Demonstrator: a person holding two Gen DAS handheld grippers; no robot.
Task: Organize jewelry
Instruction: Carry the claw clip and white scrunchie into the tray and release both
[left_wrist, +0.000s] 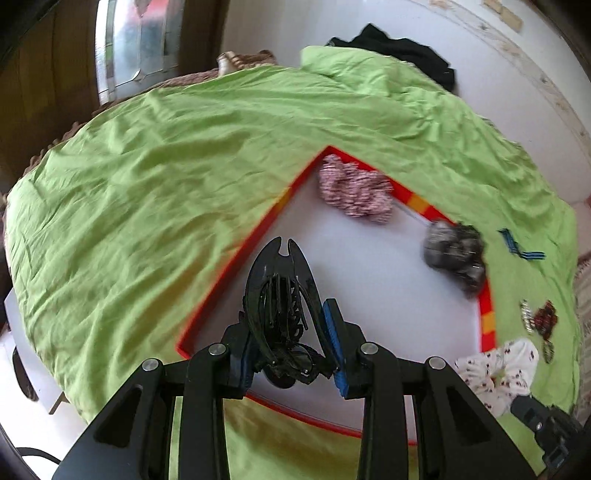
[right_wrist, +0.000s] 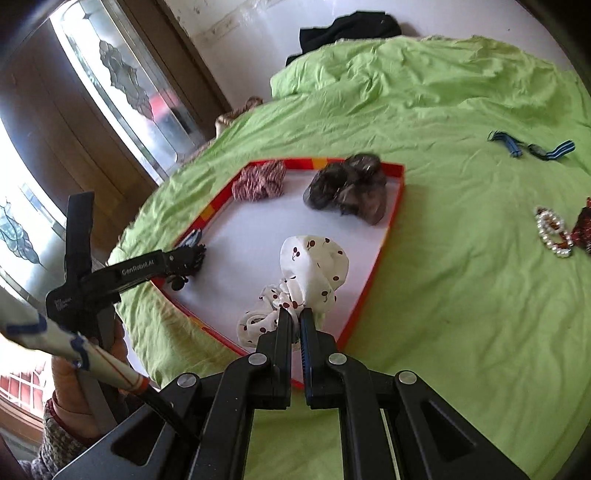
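My left gripper (left_wrist: 287, 317) is shut on a black claw hair clip (left_wrist: 280, 288), held over the near left part of a white tray with a red rim (left_wrist: 242, 254). In the right wrist view, that gripper (right_wrist: 186, 256) and clip (right_wrist: 194, 253) hang at the tray's left edge. My right gripper (right_wrist: 295, 315) is shut on a white scrunchie with a cherry print (right_wrist: 314, 269), which hangs over the tray's near side (right_wrist: 392, 221). A pink-and-white scrunchie (left_wrist: 354, 194) and a dark grey scrunchie (left_wrist: 454, 254) lie in the tray's far part.
The tray rests on a crumpled green sheet (right_wrist: 461, 314). On the sheet to the right lie a blue striped band (right_wrist: 532, 146), a pearl bracelet (right_wrist: 552, 232) and a dark red piece (right_wrist: 583, 225). A black garment (right_wrist: 347, 27) lies at the far edge. A person's hand (right_wrist: 74, 387) holds the left gripper.
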